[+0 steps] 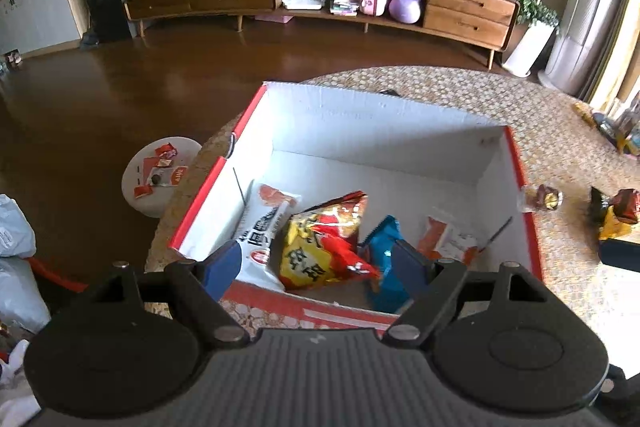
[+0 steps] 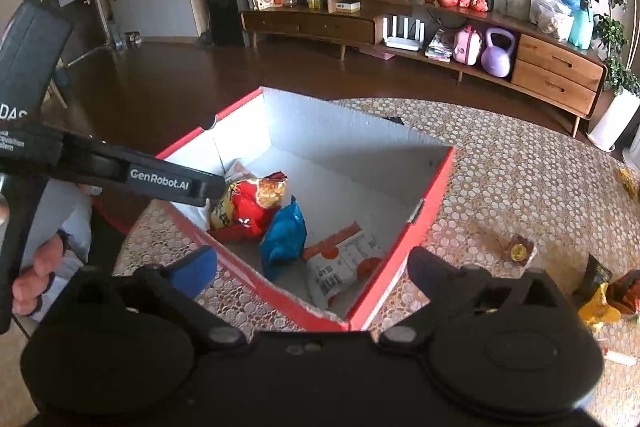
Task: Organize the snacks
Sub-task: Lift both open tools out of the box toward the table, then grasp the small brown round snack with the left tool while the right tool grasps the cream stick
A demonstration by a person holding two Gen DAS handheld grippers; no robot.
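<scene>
The left hand-held gripper (image 1: pixel 316 263) hangs over the near edge of an open cardboard box (image 1: pixel 532 227), its blue-padded fingers spread wide with nothing between them. The right hand-held gripper (image 2: pixel 312 267) hovers at the box's near corner, also spread wide and empty; one finger shows a blue pad (image 2: pixel 196 267), the other looks plain black.

The box is red outside and white corrugated inside, with straight walls and a ragged torn near edge. It sits on a rounded worktop (image 2: pixel 520 179) covered in a pebbled beige-and-white pattern.

Inside the box lie four snack packets, all crinkly and glossy. A puffy yellow-and-red chip bag (image 1: pixel 324 239) lies in the middle. A long white packet with red print (image 1: pixel 264 223) leans against the left wall, touching the chip bag. A small blue packet (image 1: pixel 384 259) stands tilted just beside the chip bag. A flat white-and-orange packet (image 2: pixel 344 259) lies on the box floor next to the blue one.

On the worktop to the right of the box rest a small gold-and-brown wrapped sweet (image 2: pixel 518 249) and, farther right, a crumpled yellow-and-red wrapper (image 2: pixel 604 297).

Beyond the worktop, a dark brown polished floor (image 1: pixel 160 67) stretches to a long wooden sideboard (image 1: pixel 468 7).
</scene>
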